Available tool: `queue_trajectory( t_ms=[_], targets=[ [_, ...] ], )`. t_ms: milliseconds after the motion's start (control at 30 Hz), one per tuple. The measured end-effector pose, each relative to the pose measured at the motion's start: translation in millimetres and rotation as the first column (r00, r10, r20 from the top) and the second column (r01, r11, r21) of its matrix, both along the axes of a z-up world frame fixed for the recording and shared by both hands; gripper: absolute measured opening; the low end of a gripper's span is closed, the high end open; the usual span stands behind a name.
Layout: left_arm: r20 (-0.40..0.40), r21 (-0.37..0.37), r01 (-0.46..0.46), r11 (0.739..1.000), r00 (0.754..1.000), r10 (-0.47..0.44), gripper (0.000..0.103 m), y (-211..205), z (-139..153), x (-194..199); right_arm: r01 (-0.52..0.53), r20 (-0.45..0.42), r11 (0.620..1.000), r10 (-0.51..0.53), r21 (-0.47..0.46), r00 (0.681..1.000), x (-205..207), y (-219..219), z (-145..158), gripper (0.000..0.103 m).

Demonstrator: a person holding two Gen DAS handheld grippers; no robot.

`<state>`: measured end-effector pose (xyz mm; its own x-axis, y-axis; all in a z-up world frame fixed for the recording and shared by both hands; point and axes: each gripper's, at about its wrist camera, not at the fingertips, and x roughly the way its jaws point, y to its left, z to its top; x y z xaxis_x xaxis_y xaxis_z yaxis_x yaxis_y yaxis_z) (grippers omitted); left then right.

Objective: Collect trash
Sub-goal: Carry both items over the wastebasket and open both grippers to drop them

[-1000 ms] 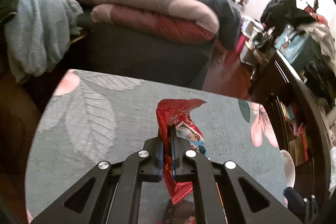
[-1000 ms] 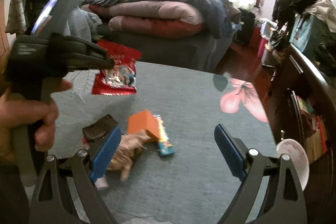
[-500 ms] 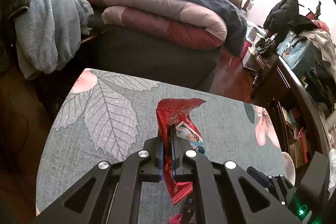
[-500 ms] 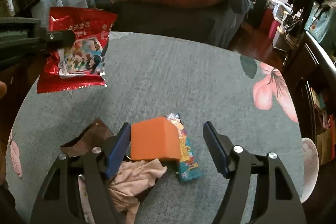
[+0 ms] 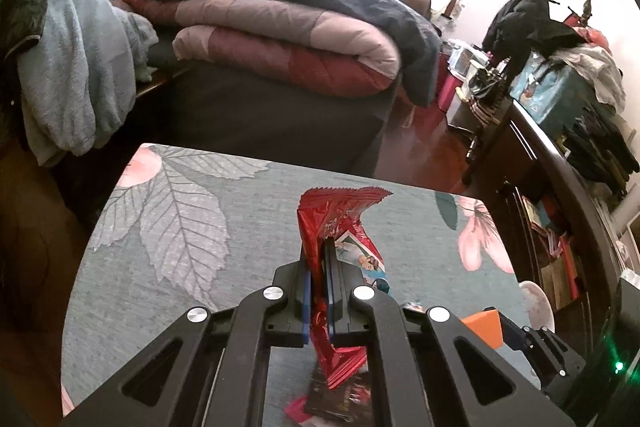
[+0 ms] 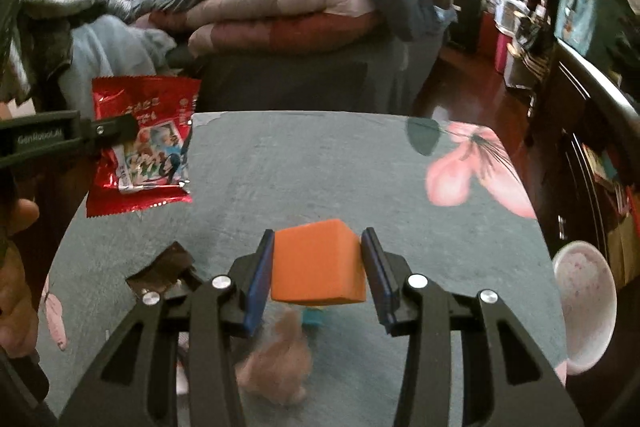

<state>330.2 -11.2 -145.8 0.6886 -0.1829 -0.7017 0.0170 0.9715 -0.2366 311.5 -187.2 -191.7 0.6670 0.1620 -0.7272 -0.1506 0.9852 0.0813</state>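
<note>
Currently: left gripper [image 5: 318,267] clenched on red snack wrapper [image 5: 340,223], held edge-on above floral tablecloth [image 5: 168,227], wrapper sticking out past fingertips and below them. Right gripper [image 6: 318,267] closed against orange box [image 6: 320,267], blue pads [image 6: 259,277] touching both side faces, box lifted off cloth. Under it, blurred: pink tissue wad [image 6: 280,363], teal wrapper [image 6: 314,317]. Brown wrapper [image 6: 164,269] lying left of fingers. White bowl [image 6: 586,303] at right table edge.

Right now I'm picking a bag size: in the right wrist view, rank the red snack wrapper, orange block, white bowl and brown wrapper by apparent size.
1. Red snack wrapper and orange block: look alike; the block is nearer, so unsure.
2. White bowl, partly cut off.
3. Brown wrapper, partly hidden.
</note>
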Motion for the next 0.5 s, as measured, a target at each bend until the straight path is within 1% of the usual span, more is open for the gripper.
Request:
queue_trajectory(
  t_ms=[100, 267, 500],
  targets=[
    [0.001, -0.002, 0.019, 1.0, 1.0, -0.019, 0.006, -11.9, 1.2, -4.0, 0.027, -0.016, 0.999, -0.026, 0.032, 1.0, -7.6, -20.0, -1.3, 0.044],
    [0.005, -0.001, 0.071, 0.997, 0.997, -0.071, 0.006, -38.9, 0.8, -13.4, 0.066, -0.015, 0.996, -0.065, 0.062, 0.998, -25.8, -42.2, -2.5, 0.044],
    [0.005, 0.008, 0.156, 0.988, 0.988, -0.156, 0.006, -81.3, 1.7, -26.3, 0.105, -0.015, 0.991, -0.104, 0.08, 0.994, -48.2, -71.2, -1.2, 0.044]
  ],
)
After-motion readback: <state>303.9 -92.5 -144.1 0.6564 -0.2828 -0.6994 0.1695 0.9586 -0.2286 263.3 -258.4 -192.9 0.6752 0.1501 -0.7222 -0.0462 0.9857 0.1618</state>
